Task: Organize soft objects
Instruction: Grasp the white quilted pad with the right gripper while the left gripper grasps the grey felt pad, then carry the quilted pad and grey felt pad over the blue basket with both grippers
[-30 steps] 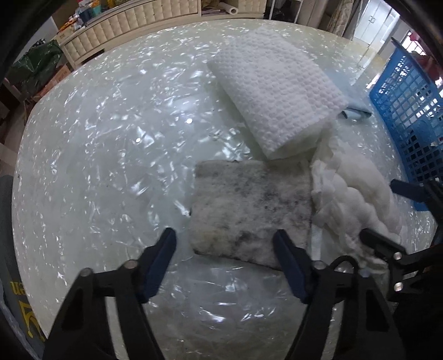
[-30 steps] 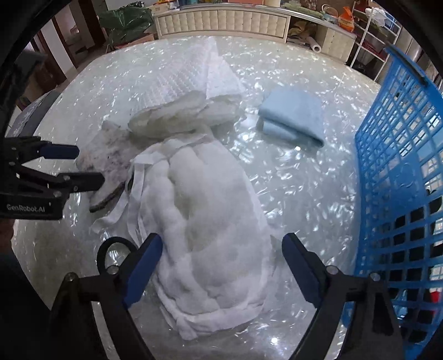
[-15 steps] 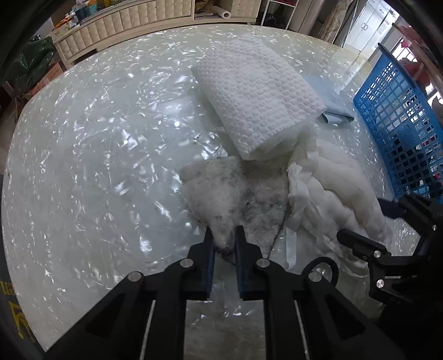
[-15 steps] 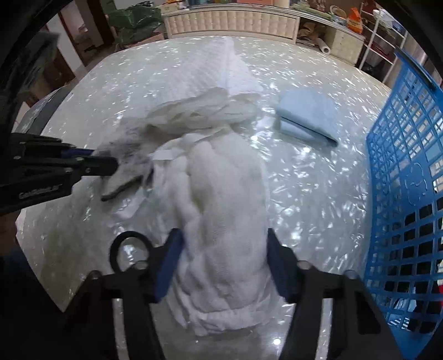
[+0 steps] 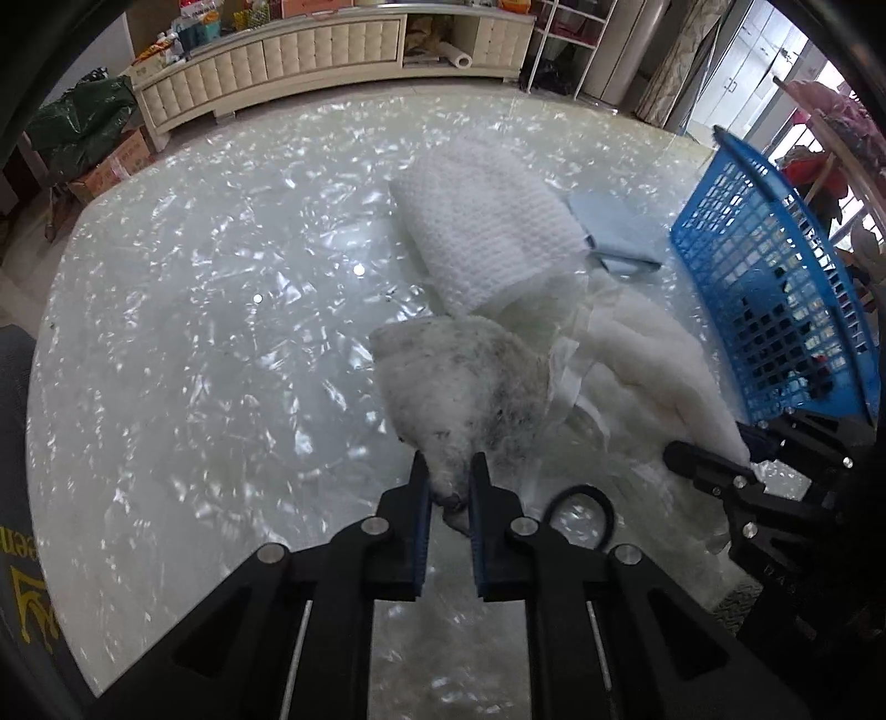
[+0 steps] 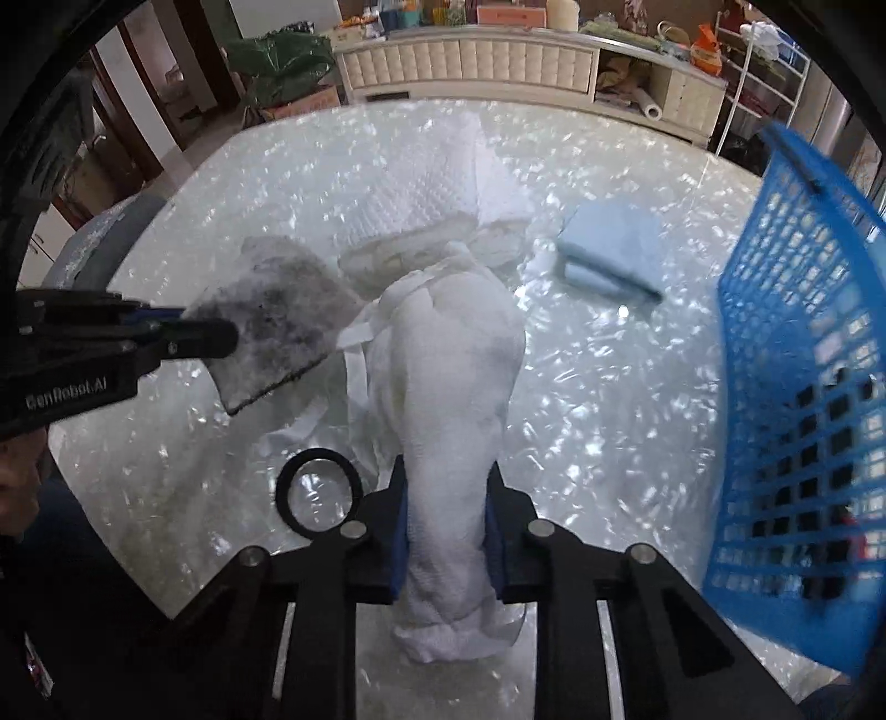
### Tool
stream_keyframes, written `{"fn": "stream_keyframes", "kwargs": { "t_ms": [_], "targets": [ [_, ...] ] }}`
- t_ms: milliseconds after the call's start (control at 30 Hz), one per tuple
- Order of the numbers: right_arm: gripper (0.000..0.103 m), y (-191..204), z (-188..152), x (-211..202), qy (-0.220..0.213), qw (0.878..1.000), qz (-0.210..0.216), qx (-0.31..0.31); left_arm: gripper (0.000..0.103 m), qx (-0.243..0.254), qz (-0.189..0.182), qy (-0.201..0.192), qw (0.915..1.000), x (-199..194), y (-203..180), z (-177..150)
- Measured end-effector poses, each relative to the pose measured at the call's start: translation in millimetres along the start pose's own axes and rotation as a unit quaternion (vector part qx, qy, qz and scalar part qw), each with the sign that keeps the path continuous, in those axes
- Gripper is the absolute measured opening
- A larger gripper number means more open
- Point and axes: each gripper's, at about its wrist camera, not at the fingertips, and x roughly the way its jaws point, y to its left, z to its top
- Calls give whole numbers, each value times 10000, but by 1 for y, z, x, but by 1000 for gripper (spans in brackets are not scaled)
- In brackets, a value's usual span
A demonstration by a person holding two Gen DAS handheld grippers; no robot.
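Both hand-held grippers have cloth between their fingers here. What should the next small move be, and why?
Probably carry the bunched white cloth right toward the blue basket. The right hand-held gripper is closing on it, with its far end trailing on the table. The left hand-held gripper is shut on a corner of the grey-stained cloth, lifting it clear.

You're in lived-in home, living-room sort. Low cream tufted-front cabinet (image 5: 277, 52) along far wall, shelves crammed with boxes, bottles, paper roll (image 5: 457, 55). Glossy pearl-patterned desk (image 5: 194, 332) in middle. Blue plastic laundry basket (image 6: 803, 387) at desk's right edge. Green plastic bag (image 5: 77, 124) on cardboard boxes (image 5: 113, 166) on floor. White closet doors (image 5: 747, 77) far right.
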Motion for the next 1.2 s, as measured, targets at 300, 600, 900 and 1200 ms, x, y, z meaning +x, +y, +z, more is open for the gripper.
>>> {"fn": "stream_keyframes", "kwargs": {
  "t_ms": [300, 600, 900, 1200],
  "targets": [
    [20, -2, -13, -56, -460, 9989, -4, 42, 10, 117, 187, -481, 9986, -64, -29, -16],
    [20, -21, -29, -117, -1054, 9944, -83, 43, 11, 370, 355, -922, 9944, -104, -75, -25],
    [20, -52, -28, -158, -1548, 9873, -337, 71, 11, 687, 211, -1211, 9900, -111, -123, -4],
    [20, -94, -21, -167, -1714, 9827, -639, 275, 11, 1008, -5, -1237, 9872, -94, -169, 31]
  ]
}}
